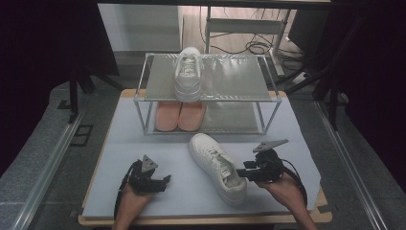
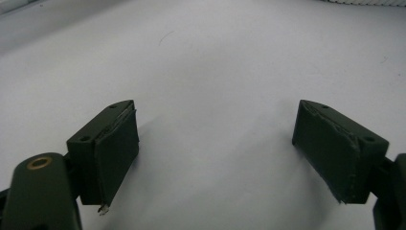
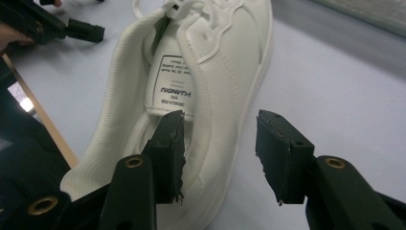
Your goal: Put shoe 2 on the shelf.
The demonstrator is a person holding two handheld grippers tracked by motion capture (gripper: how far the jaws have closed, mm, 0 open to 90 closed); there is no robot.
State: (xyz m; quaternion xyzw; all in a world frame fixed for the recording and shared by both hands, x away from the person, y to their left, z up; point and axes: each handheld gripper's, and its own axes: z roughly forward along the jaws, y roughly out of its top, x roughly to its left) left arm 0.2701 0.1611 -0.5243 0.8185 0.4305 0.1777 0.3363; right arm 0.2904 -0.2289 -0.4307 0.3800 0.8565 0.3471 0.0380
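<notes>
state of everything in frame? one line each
Left gripper: open, empty, over bare mat.
Right gripper: open, jaws astride the side wall of the shoe's collar, not closed on it.
Shoe on mat: upright, angled, toe toward the rack.
Shoe on rack top: upright, toe pointing away.
Pink pair: side by side on the lower shelf.
Rack: upright, right half of both shelves free.

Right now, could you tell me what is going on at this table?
A person holds a gripper in each hand. The right gripper is open, its jaws straddling the side wall of a white sneaker lying on the mat. The left gripper is open over bare mat. A matching sneaker sits atop the shoe rack.
</notes>
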